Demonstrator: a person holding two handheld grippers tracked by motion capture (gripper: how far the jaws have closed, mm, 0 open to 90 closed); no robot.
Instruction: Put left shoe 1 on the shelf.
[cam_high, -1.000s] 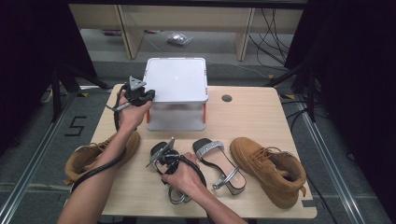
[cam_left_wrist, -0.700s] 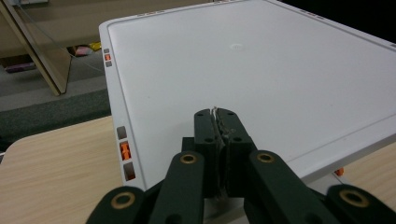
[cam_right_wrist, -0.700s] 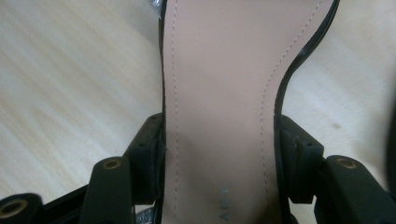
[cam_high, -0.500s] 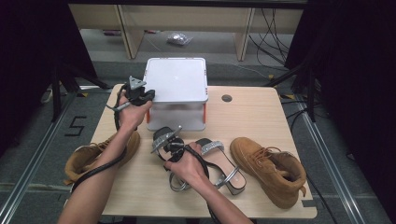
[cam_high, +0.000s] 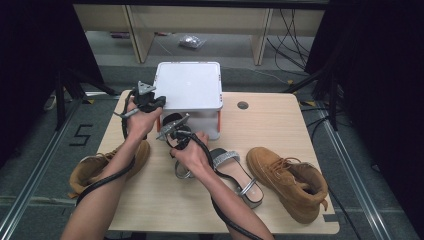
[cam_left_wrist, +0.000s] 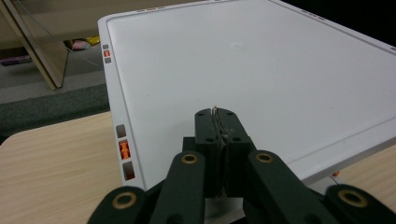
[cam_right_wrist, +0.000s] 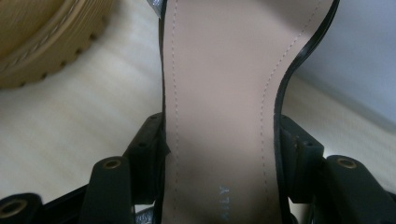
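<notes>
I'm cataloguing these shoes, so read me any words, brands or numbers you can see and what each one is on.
"ALLY": end of a partly hidden print on the sandal's insole, between the right gripper jaws.
"5": marked on the floor left of the table.
Nothing legible on the white box or boots.
</notes>
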